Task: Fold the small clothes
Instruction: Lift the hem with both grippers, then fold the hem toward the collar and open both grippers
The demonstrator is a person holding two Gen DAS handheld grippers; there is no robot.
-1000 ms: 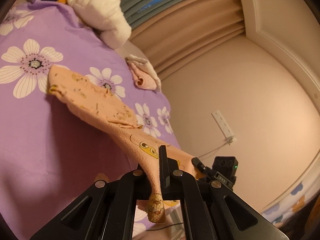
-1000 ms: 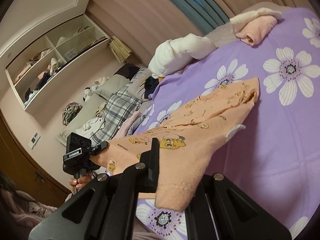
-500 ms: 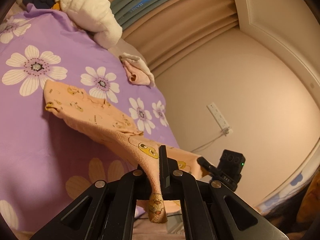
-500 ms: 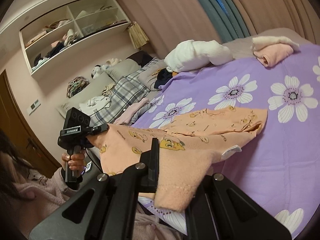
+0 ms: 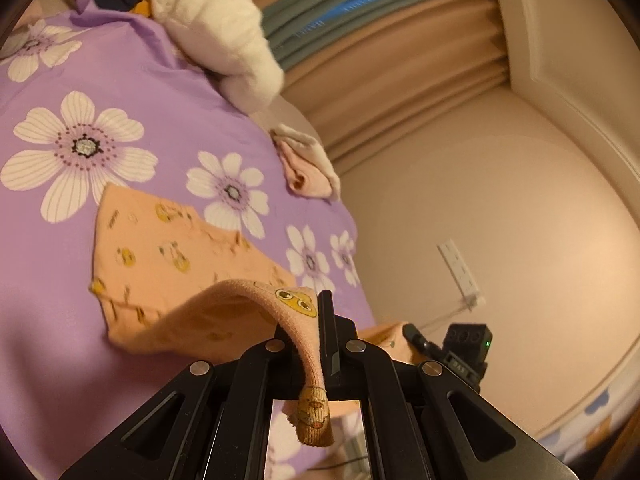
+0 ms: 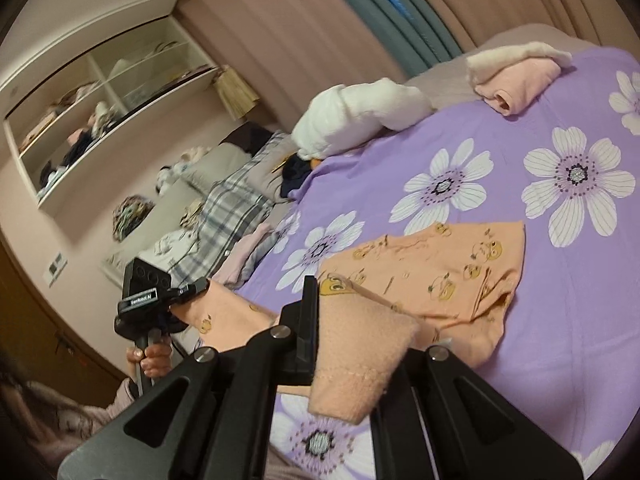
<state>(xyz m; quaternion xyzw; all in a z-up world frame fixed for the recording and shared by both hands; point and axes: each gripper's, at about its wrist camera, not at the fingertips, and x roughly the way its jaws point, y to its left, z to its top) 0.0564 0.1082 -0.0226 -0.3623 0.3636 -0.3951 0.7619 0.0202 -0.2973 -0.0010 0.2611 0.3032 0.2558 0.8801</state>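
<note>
Since a second ago more of the peach duck-print fleece garment (image 6: 448, 268) lies on the purple flowered bedsheet (image 6: 560, 340); left gripper (image 5: 316, 344) and right gripper (image 6: 320, 332) each pinch a near corner, first fold unfinished.

You face a bed (image 6: 500, 152) in purple flowered sheets, beige curtains (image 5: 400, 80) behind it, white wall shelves (image 6: 100, 120) at left, warm light.

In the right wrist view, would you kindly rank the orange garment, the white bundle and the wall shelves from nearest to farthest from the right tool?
1. Orange garment: clamped in the right tool, spread on the bed ahead.
2. White bundle: far across the bed, centre.
3. Wall shelves: upper left, beyond the bed.
</note>
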